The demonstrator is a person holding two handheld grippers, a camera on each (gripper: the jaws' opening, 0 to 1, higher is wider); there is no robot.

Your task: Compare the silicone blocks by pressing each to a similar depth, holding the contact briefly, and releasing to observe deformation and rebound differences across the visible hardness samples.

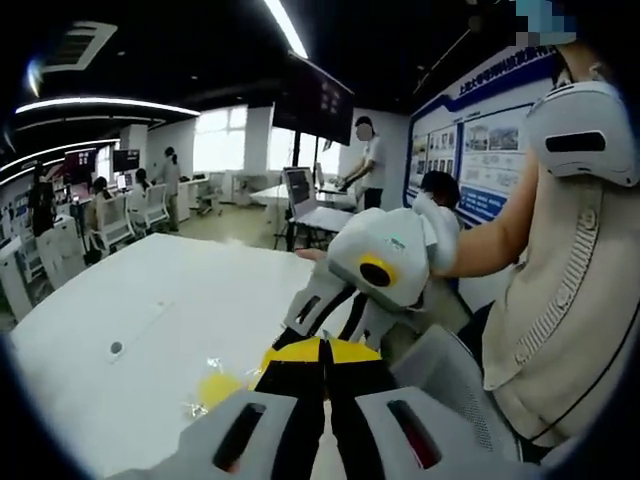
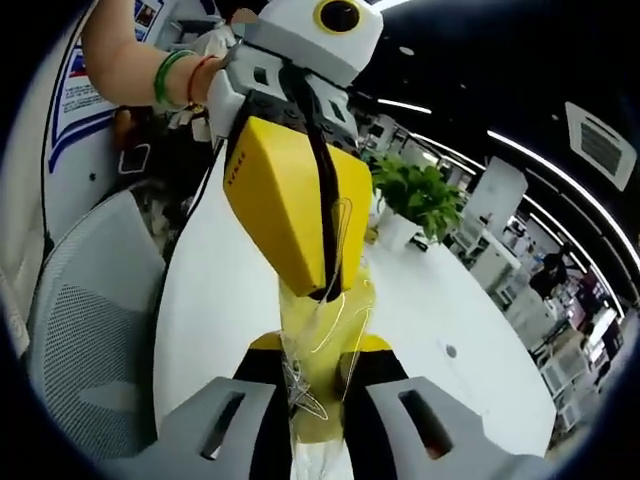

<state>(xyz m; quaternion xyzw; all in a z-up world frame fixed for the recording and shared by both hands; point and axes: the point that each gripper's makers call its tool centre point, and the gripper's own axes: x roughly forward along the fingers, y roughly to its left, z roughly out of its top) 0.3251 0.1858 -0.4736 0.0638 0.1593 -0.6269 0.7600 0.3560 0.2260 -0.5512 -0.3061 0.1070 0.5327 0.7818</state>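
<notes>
**Both grippers pinch one bagged yellow block above the table**

Right gripper view: the right gripper (image 2: 318,385) has its jaws drawn in on a yellow silicone block in a clear plastic bag (image 2: 322,345). The left gripper (image 2: 328,285) comes down from the top of this view, its yellow jaws closed together, tips on the upper end of the same bag. The sample hangs between the two tools, clear of the white table (image 2: 430,300).

My reading: both tools sit on the bag either to steady a slippery wrapped sample or to work the wrapper off before any press. No press is under way; the block is not resting on a surface to be pushed against.

Left gripper view: the left gripper (image 1: 322,365) shows its black and yellow jaws closed to a thin seam. What they grip is hidden past the tips. The right gripper (image 1: 330,315) reaches in from the right, held in the person's hand (image 1: 438,232).

A second yellow block in crinkled clear wrap (image 1: 215,388) lies on the table just left of the jaws, probably the next sample to compare.

Look of the held sample: pale translucent yellow, soft-edged, wrapper creased and glinting. Its shape is too covered to tell whether it is deformed.

A potted plant (image 2: 420,200) stands further along the table.
</notes>
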